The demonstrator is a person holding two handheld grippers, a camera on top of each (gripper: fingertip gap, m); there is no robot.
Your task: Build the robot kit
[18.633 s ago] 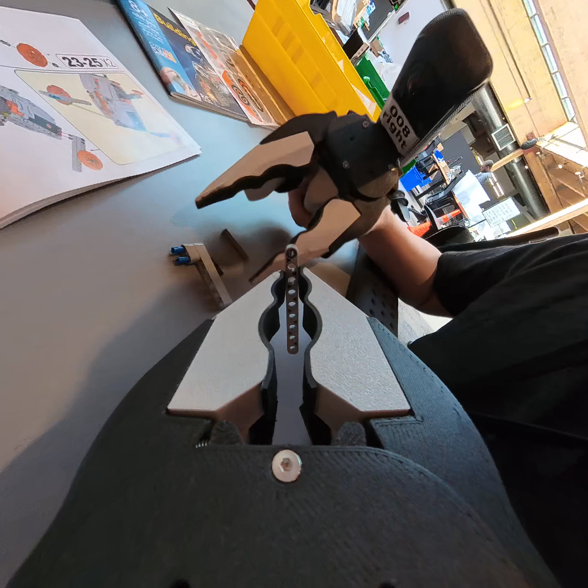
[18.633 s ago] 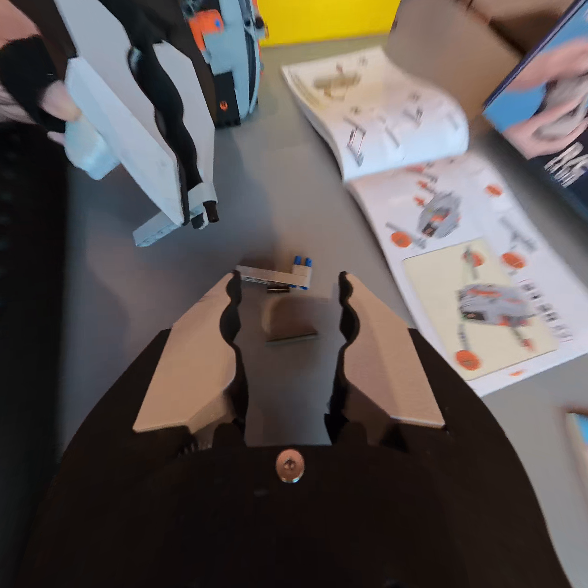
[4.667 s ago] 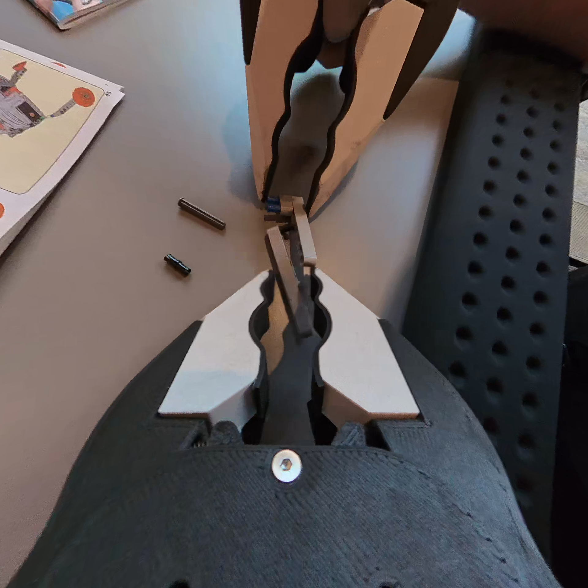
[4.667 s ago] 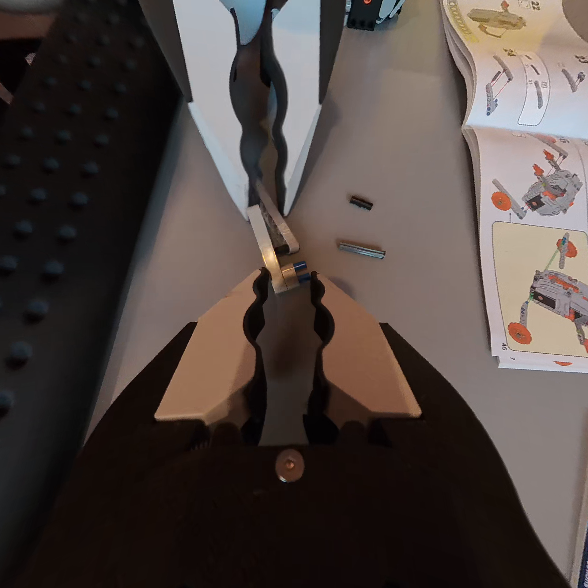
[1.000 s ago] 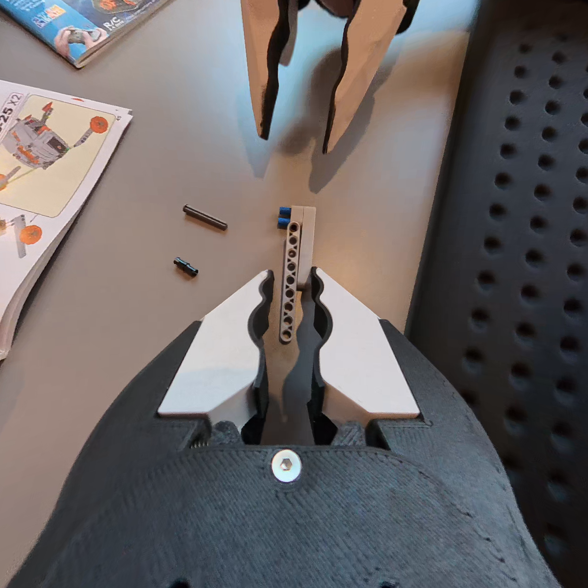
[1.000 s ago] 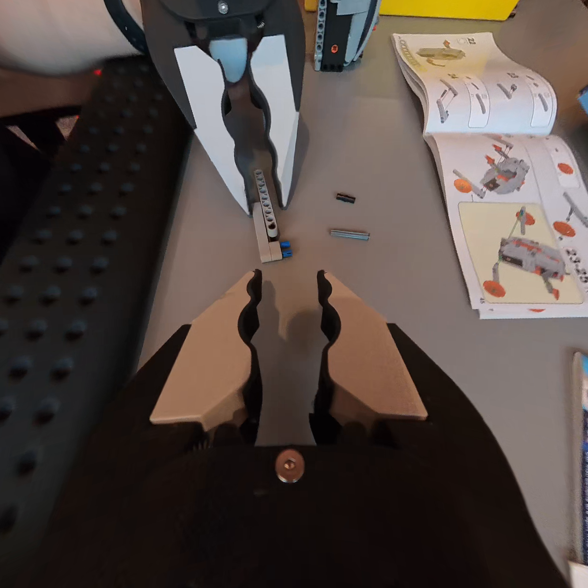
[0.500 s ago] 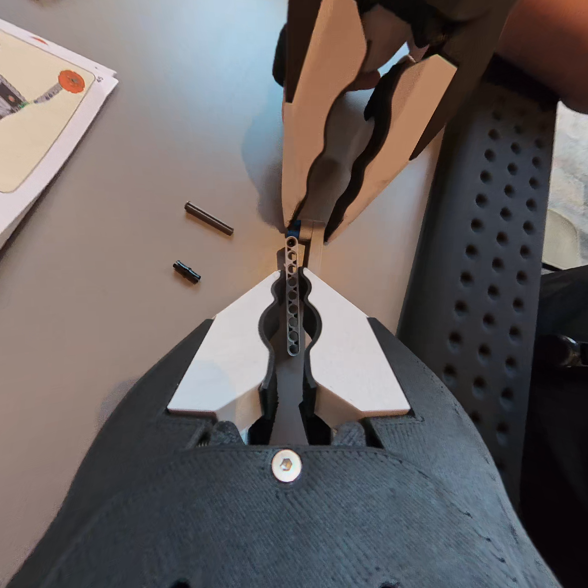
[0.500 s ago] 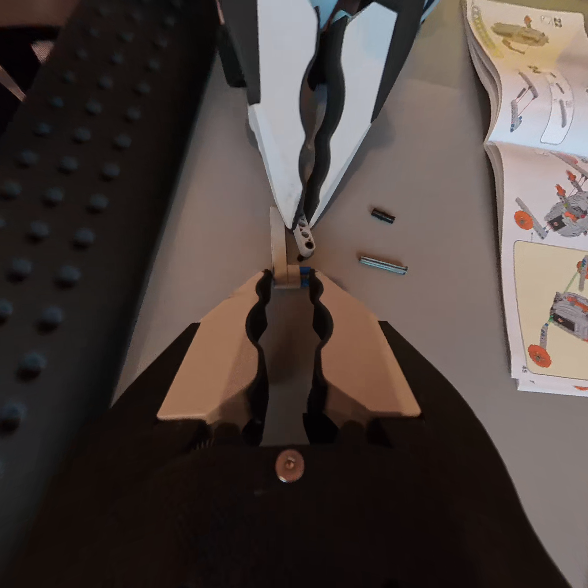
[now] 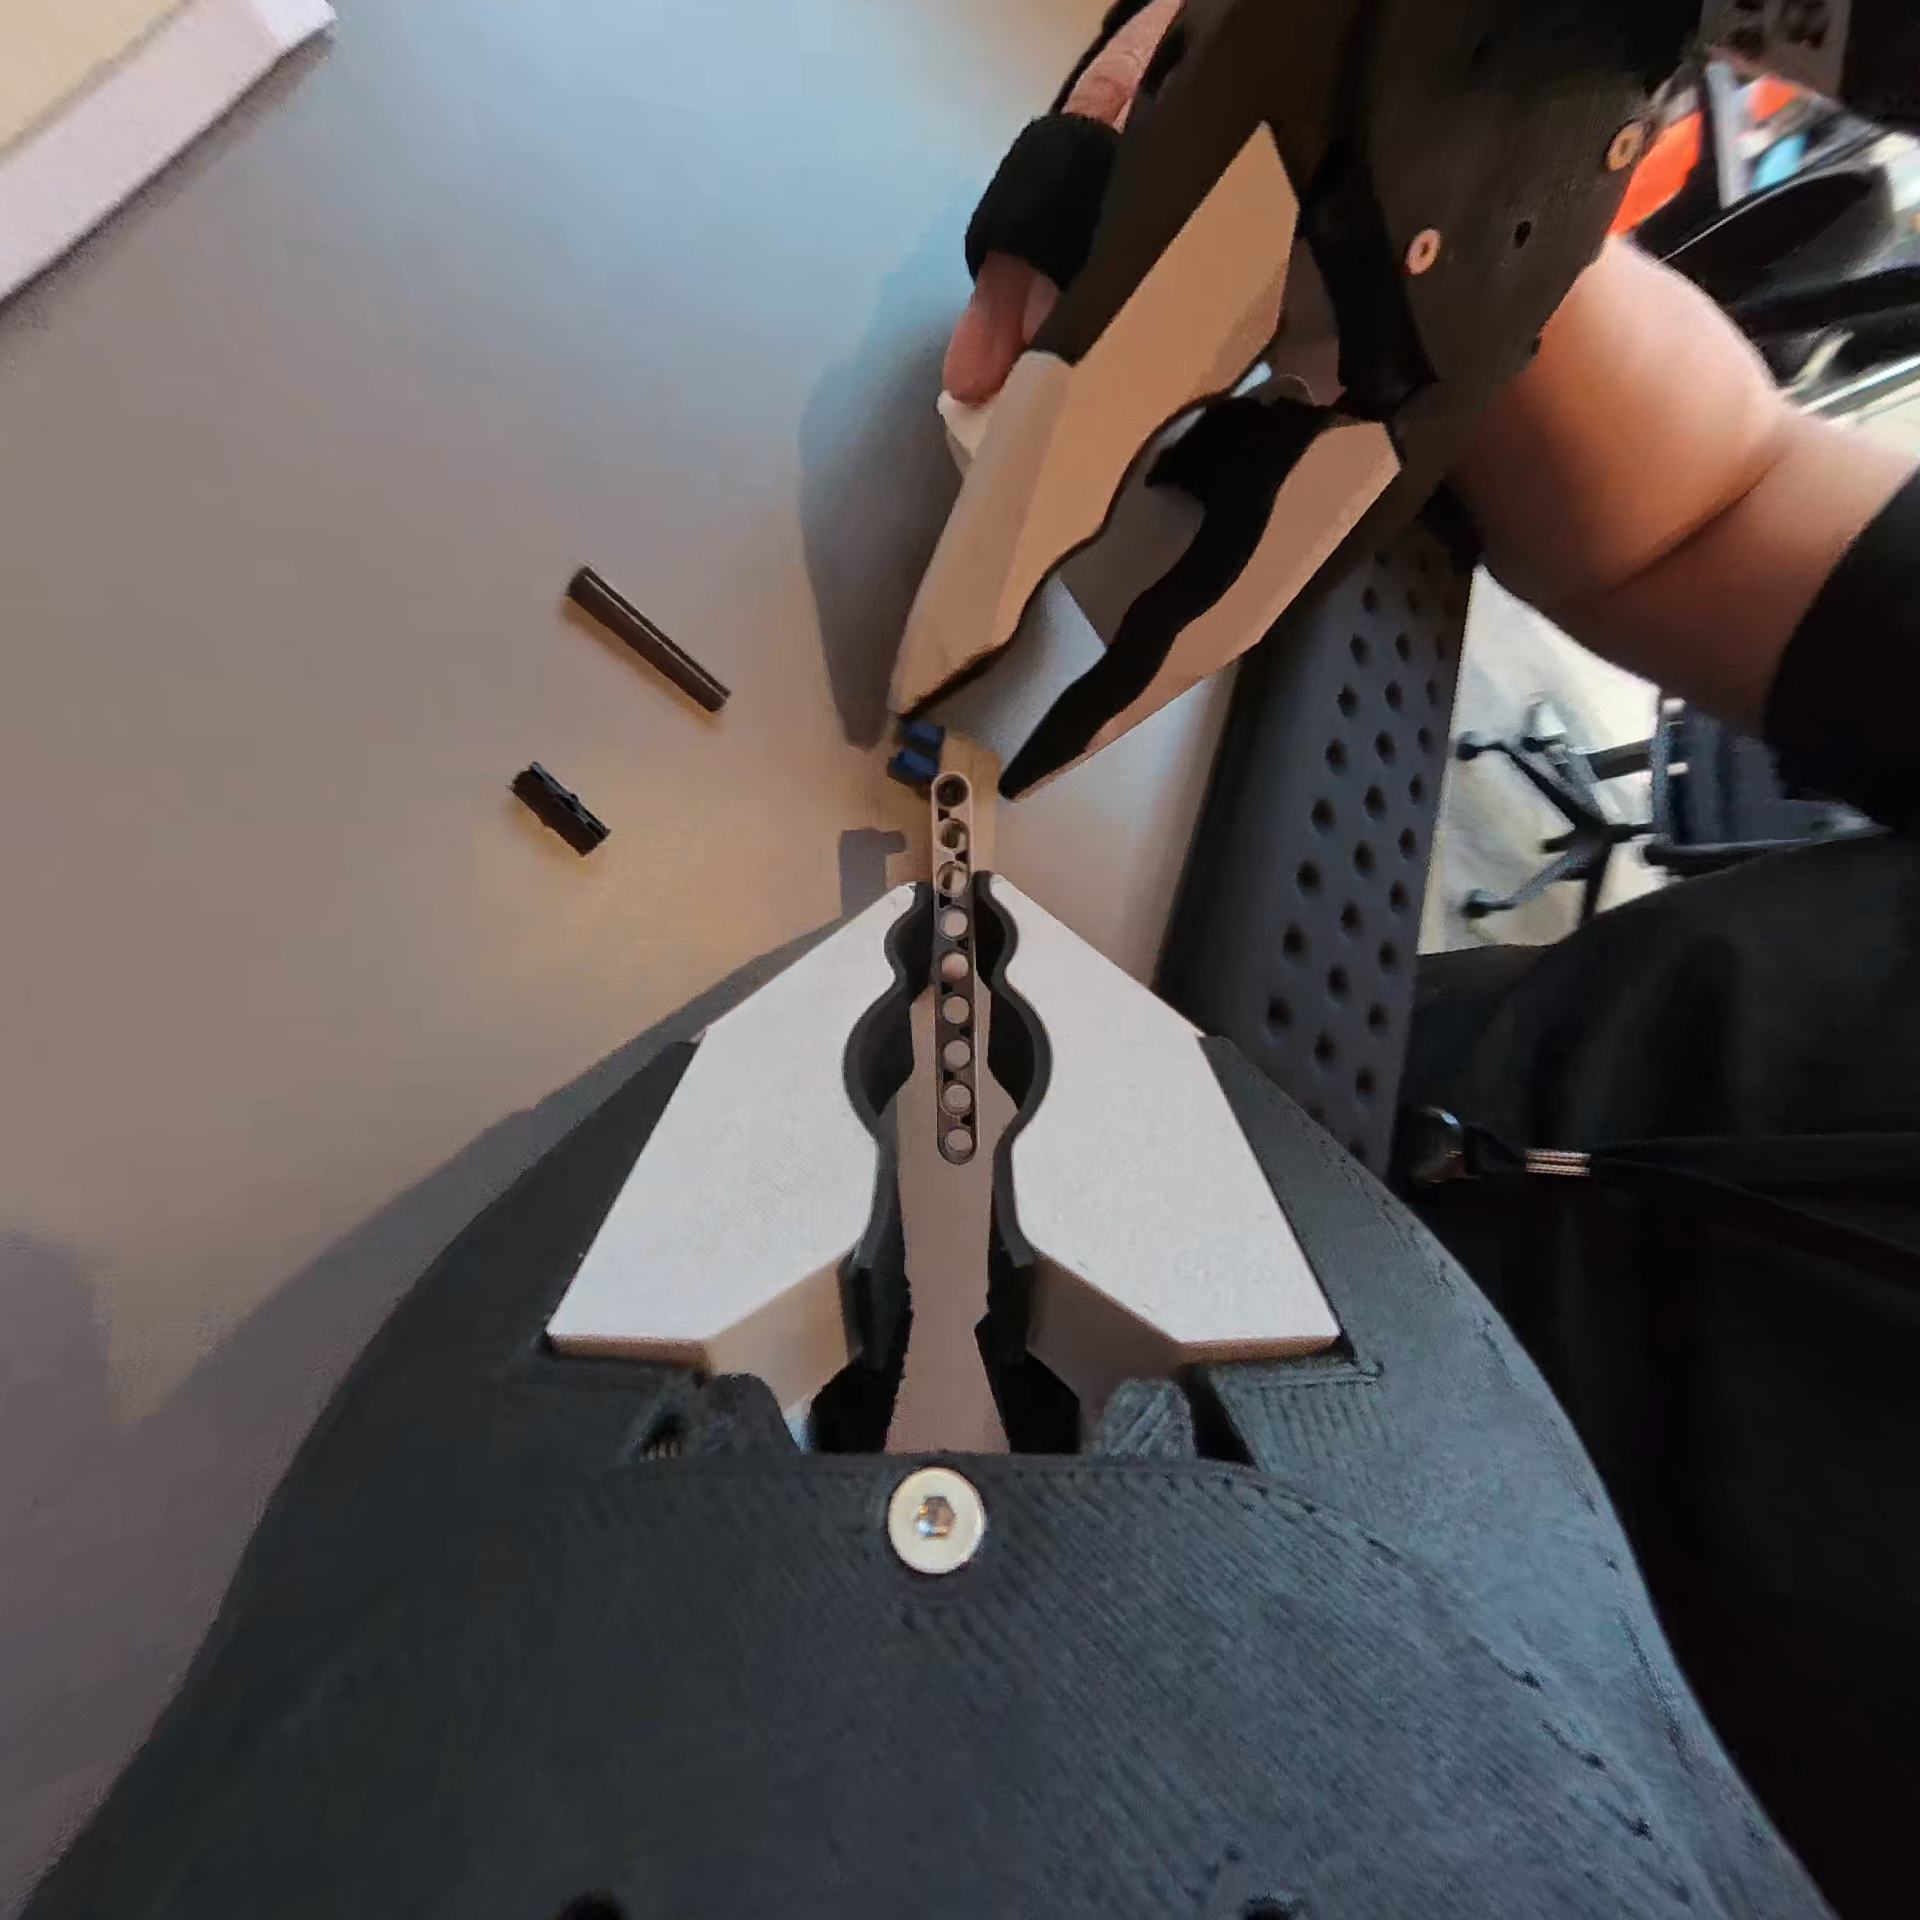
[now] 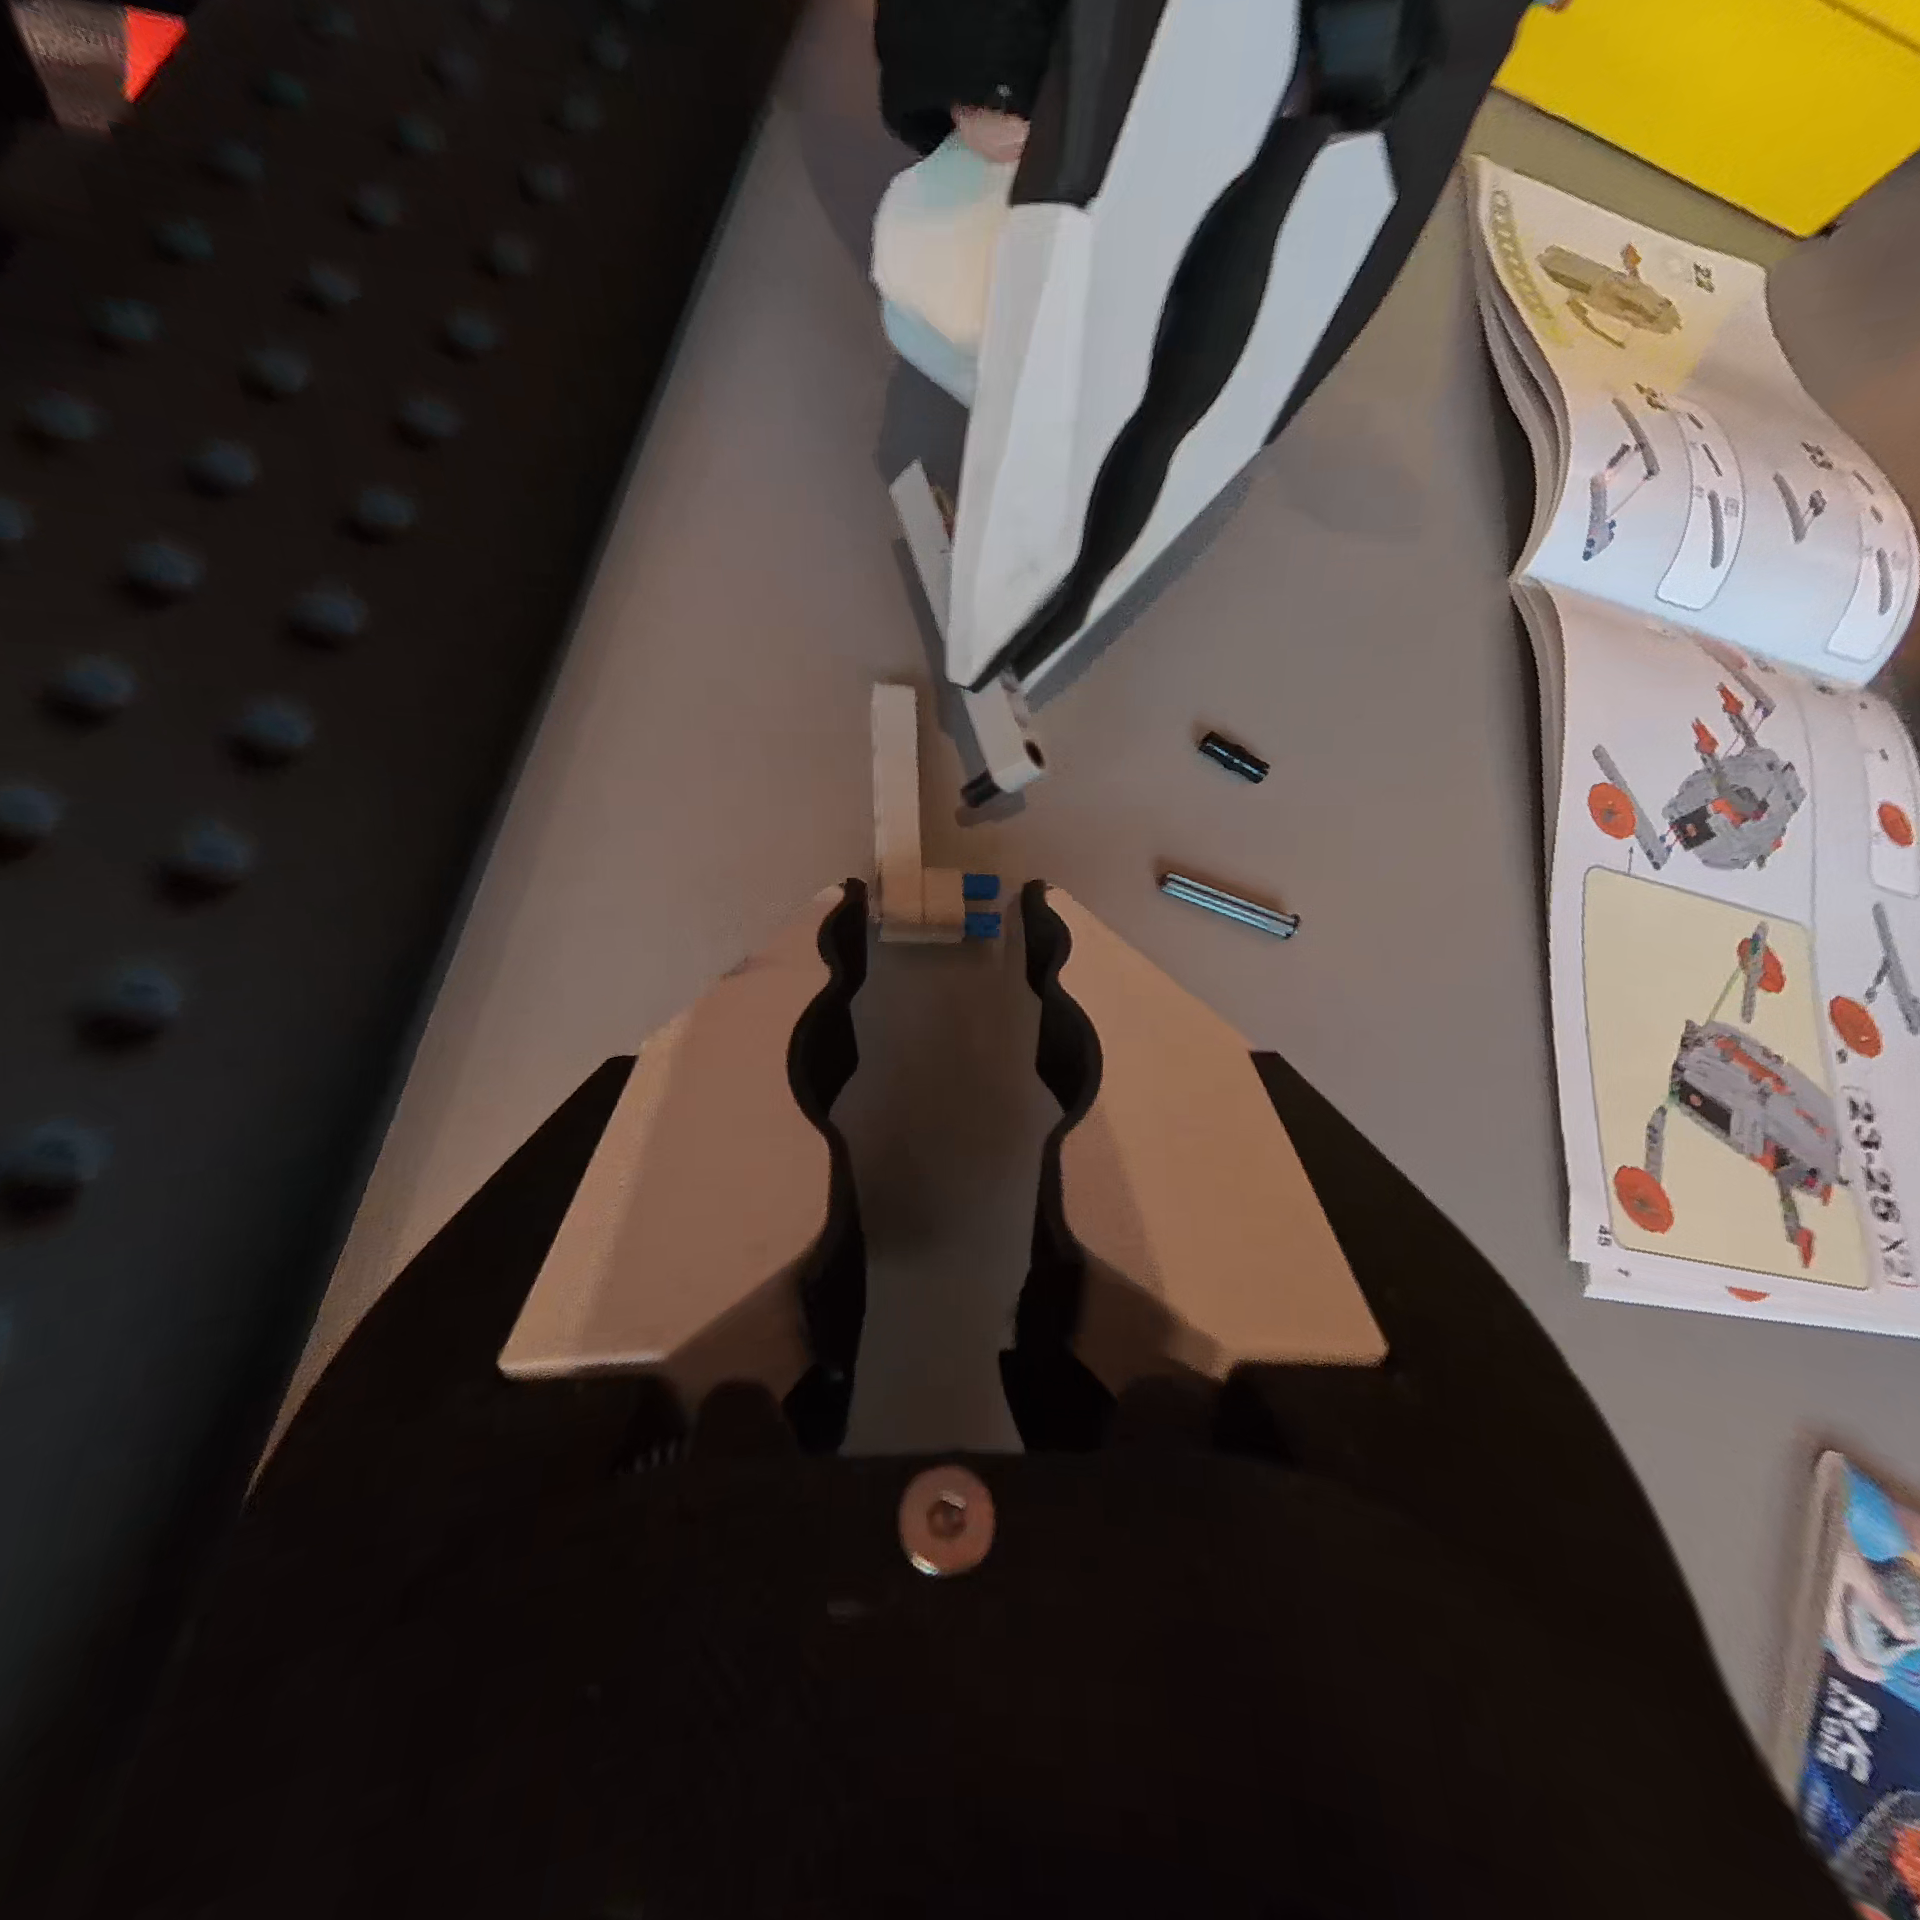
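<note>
My left gripper [image 9: 951, 883] is shut on a thin grey beam with holes [image 9: 954, 997] and holds it just above the grey table. The beam's free end points at a pale beam with two blue pins [image 10: 899, 821] that lies on the table. My right gripper [image 10: 943, 896] is open, its fingertips on either side of the blue pins [image 10: 980, 902]. In the right wrist view the left gripper [image 10: 997, 686] comes in from the top with the grey beam [image 10: 992, 743], its tip just right of the pale beam. The blue pins also show in the left wrist view [image 9: 914, 750].
A short black pin [image 10: 1233, 755] and a dark axle [image 10: 1228, 906] lie right of the beams. An open instruction booklet [image 10: 1714, 935] and a yellow bin [image 10: 1714, 94] are farther right. A black studded mat [image 10: 260, 520] runs along the left. A printed box [image 10: 1870, 1662] is at bottom right. The tips of both grippers are at nearly the same place. My right tips are roughly 5 centimeters from the dark axle [image 10: 1228, 906]. Look for it in the left wrist view [image 9: 644, 642] too.
My left gripper has tilted and drawn back a little with the grey beam, whose tip now sits just beside the pale beam. My right gripper stays around the blue-pin end.
</note>
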